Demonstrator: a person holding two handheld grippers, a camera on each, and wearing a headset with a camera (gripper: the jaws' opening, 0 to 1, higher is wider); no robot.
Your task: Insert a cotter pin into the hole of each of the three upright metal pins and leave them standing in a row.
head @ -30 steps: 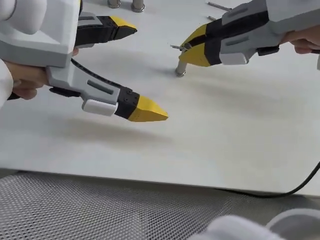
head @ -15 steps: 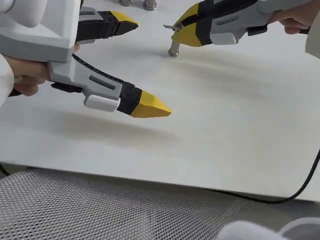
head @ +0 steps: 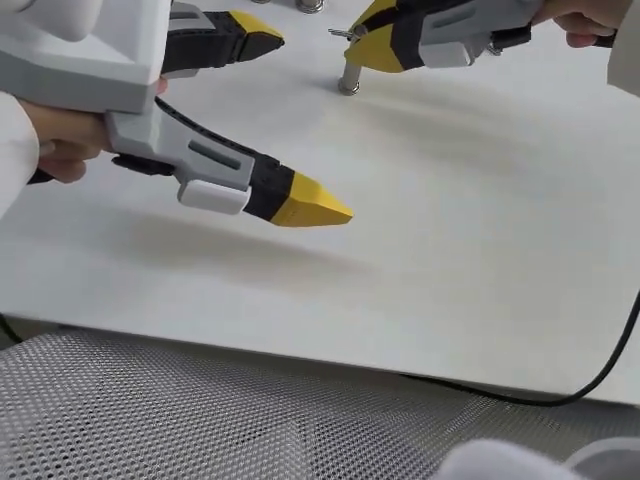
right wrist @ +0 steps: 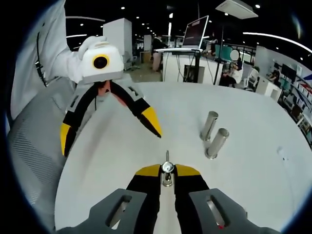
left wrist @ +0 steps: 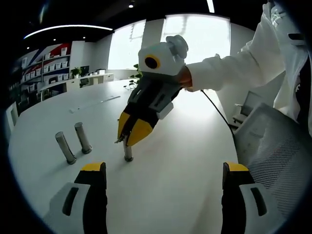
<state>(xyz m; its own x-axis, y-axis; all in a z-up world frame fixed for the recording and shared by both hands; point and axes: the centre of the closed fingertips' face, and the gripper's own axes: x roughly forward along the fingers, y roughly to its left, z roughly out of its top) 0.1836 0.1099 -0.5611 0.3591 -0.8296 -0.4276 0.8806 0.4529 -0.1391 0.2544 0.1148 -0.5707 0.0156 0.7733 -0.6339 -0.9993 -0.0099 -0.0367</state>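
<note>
1. Head view: the left gripper is gaping wide open above the table. The right gripper is clamped on a cotter pin, right at the top of an upright metal pin.
2. Left gripper view: two more pins stand close together, left of that one.
3. Right gripper view: the cotter pin is pinched between the closed jaws, pointing forward.

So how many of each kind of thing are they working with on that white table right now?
Upright metal pins: 3
Cotter pin, held in the right gripper: 1
Grippers, that one and the left gripper: 2
Total: 6
</note>
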